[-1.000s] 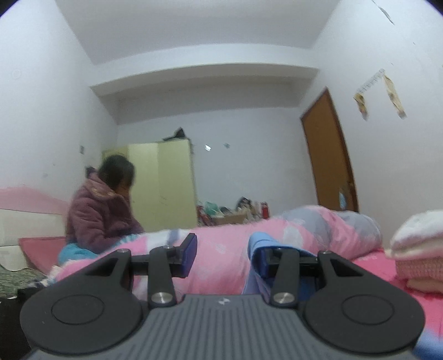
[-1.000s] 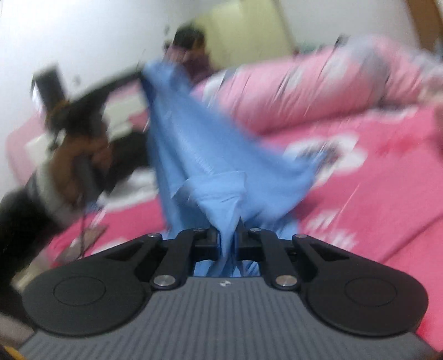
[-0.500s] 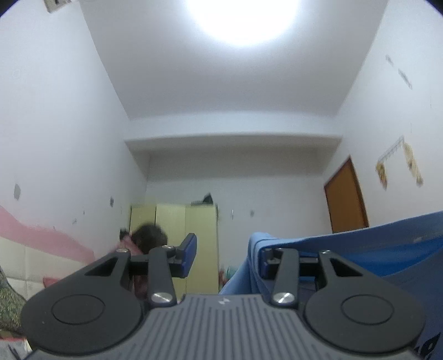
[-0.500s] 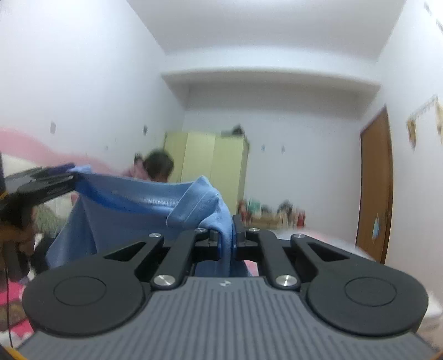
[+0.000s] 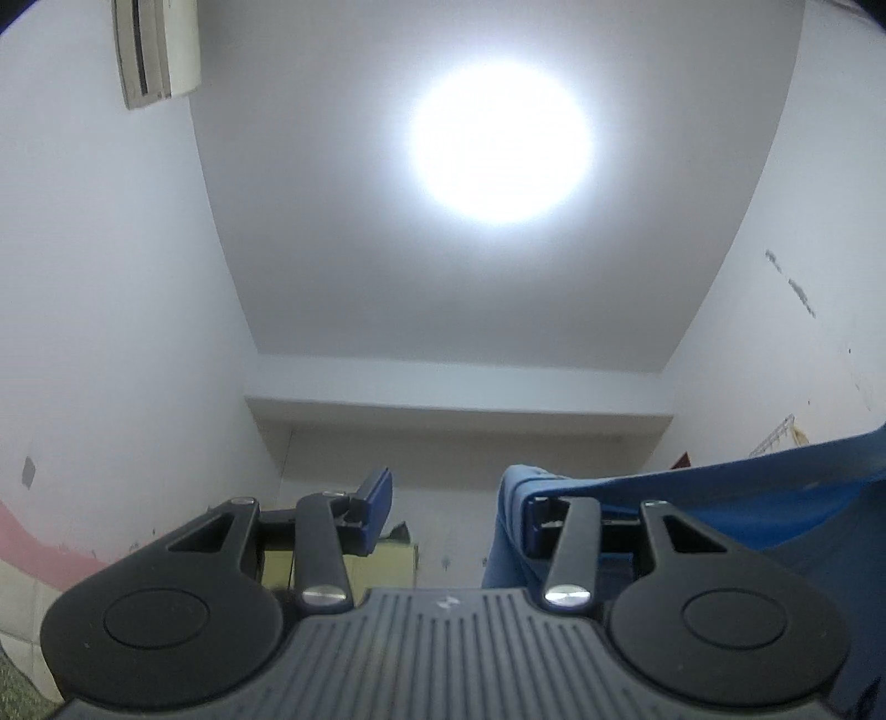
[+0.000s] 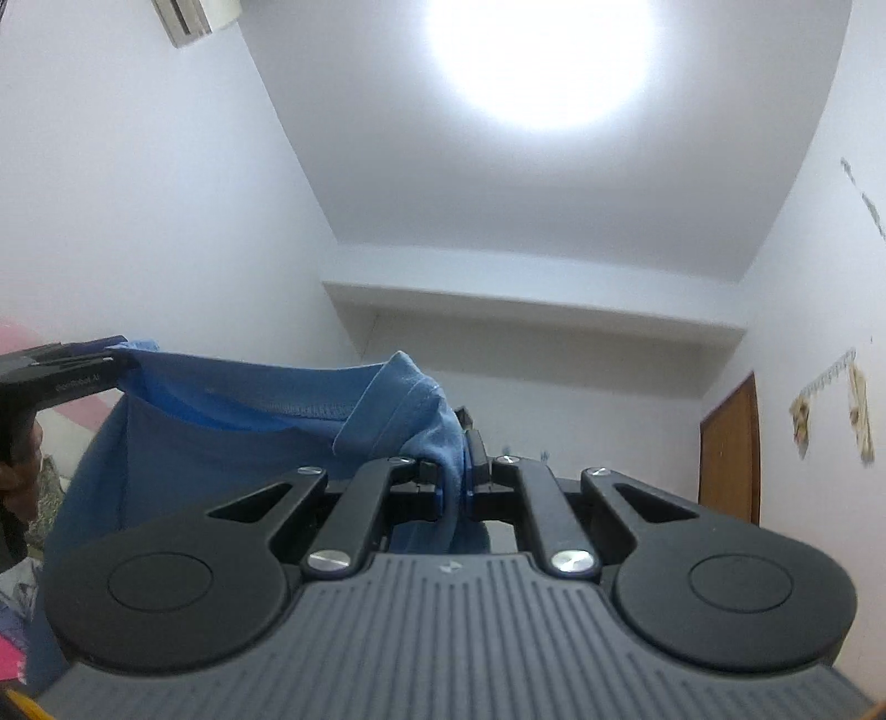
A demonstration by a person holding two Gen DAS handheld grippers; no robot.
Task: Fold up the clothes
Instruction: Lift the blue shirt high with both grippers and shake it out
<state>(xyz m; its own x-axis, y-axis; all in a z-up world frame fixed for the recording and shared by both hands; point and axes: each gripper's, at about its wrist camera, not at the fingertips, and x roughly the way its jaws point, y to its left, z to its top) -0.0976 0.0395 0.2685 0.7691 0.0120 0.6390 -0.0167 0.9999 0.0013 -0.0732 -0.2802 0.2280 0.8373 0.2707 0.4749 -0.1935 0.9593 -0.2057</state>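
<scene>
A blue shirt (image 6: 221, 421) hangs stretched in the air between my two grippers. My right gripper (image 6: 454, 482) is shut on a bunched corner of the shirt near its collar seam. My left gripper (image 5: 448, 509) stands open, with the shirt (image 5: 720, 509) draped over its right finger and running off to the right. The left gripper also shows at the left edge of the right wrist view (image 6: 61, 371), with the shirt's other corner hanging from it. Both cameras tilt up toward the ceiling.
A bright ceiling lamp (image 5: 498, 144) and an air conditioner (image 5: 158, 50) are overhead. A yellow wardrobe top (image 5: 387, 559) shows between the left fingers. A brown door (image 6: 731, 448) stands on the right wall. The bed is out of sight.
Both grippers have lifted and tilted upward with the shirt. The bed and the seated person have dropped out of view, and the ceiling now fills both views.
</scene>
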